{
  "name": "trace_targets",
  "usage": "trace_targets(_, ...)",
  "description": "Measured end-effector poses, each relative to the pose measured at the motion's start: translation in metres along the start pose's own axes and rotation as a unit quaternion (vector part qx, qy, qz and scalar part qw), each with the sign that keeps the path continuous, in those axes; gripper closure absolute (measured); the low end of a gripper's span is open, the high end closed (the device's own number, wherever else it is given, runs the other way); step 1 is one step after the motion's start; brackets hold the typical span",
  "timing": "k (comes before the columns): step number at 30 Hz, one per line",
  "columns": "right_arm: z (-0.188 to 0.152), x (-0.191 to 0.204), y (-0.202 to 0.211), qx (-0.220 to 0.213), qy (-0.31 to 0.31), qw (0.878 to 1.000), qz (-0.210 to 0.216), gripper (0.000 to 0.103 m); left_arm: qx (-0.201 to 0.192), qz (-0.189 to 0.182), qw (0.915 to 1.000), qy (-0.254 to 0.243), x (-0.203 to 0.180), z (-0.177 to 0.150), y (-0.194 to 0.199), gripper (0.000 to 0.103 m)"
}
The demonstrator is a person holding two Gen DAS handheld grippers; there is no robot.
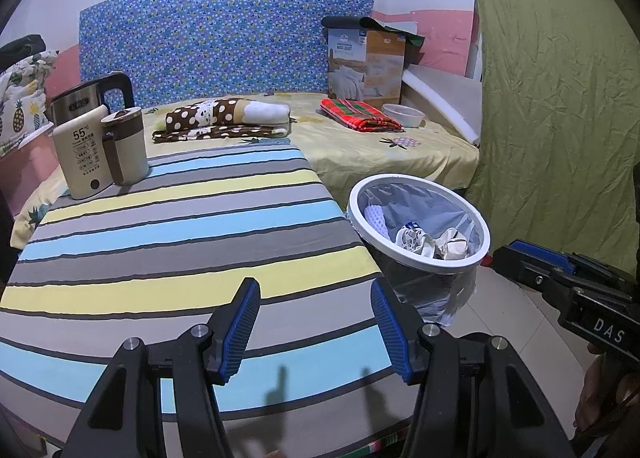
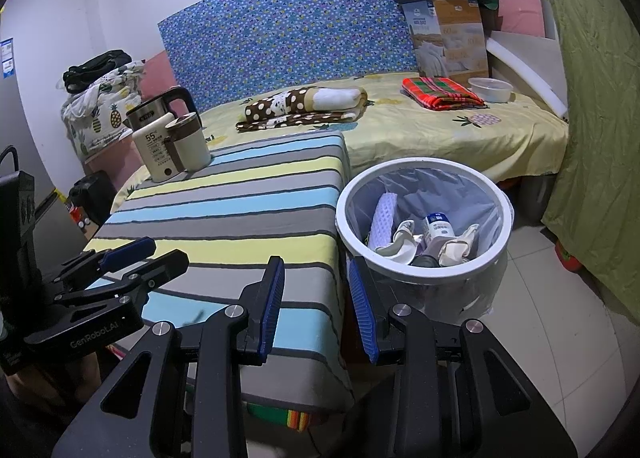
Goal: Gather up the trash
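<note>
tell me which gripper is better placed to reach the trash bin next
Right, probably. The right gripper hangs open at the table's edge with the white bin just beyond its right finger. The left gripper, also open and empty, sits over the striped tabletop.

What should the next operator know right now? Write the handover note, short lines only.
Left gripper: open, empty, held over the near end of the striped table.
Right gripper: open, empty, at the table's near right corner beside the trash bin.
Bin: on the floor right of the table, bag-lined, already holding crumpled paper, a small bottle and white foam netting.
Table: only a kettle set at the far left corner; no loose trash visible on it.
Left: collection looks done, as far as these views show; check the bed and floor.
</note>
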State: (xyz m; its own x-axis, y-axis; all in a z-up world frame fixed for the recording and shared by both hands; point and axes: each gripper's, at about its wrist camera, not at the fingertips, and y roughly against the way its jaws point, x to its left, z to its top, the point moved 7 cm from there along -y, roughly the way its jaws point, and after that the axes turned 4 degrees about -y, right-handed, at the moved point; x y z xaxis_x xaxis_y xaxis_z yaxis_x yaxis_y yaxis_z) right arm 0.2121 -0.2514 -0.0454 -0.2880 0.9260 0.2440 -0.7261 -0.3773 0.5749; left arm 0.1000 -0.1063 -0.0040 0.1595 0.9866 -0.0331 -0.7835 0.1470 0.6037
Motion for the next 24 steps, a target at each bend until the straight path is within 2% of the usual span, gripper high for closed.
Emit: trace_targets(24, -0.0003, 0.0008, -0.0002, 0.001, 0.001, 1.000, 0.000, 0.067, -0.003, 0.007, 1.0000, -0.005, -0.0012, -0.0005, 0.0012, 0.046)
